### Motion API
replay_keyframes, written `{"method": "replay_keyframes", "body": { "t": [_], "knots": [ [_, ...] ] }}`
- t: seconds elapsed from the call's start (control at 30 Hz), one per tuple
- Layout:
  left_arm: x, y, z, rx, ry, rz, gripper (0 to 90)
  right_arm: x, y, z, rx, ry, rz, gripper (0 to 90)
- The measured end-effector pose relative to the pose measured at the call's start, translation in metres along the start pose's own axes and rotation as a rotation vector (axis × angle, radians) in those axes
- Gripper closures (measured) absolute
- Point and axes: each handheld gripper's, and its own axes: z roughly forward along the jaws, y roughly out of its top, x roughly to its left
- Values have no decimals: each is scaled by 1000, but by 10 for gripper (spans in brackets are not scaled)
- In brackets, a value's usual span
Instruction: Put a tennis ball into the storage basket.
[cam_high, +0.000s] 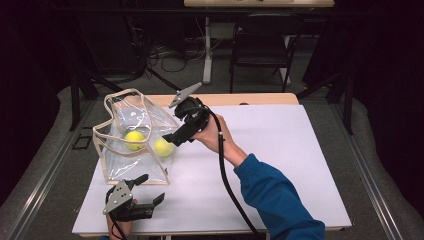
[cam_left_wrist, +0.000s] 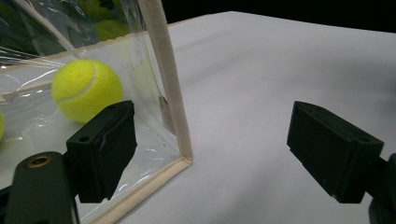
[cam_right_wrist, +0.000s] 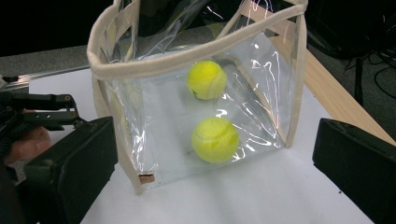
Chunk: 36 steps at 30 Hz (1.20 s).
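Left gripper (cam_high: 145, 187) sits jaws wide by the near corner of the clear soft-plastic tote bag with beige fabric trim (cam_high: 131, 142) at table-left. Right gripper (cam_high: 175, 139), also wide, empty, beside it. Two yellow tennis balls (cam_right_wrist: 214, 139) inside. Likely light, floppy, slippery; grab the trim.

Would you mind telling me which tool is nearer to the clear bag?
Right. The right tool is against the bag's right side; the left tool sits open just off its front corner.

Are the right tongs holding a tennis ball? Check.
No: the right tongs are open and empty, and both tennis balls lie inside the clear bag.
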Motion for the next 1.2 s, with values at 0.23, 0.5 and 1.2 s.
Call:
{"method": "replay_keyframes", "body": {
  "t": [0.23,0.5,1.2],
  "knots": [
    [0,0,1,7,6,6,160,0,-20,-14,-26,-17,11,0],
    [-1,0,3,20,1,9,161,3,-49,-26,-4,-41,13,0],
    [0,0,3,30,2,10,160,5,-116,-42,66,-64,47,0]
  ]
}}
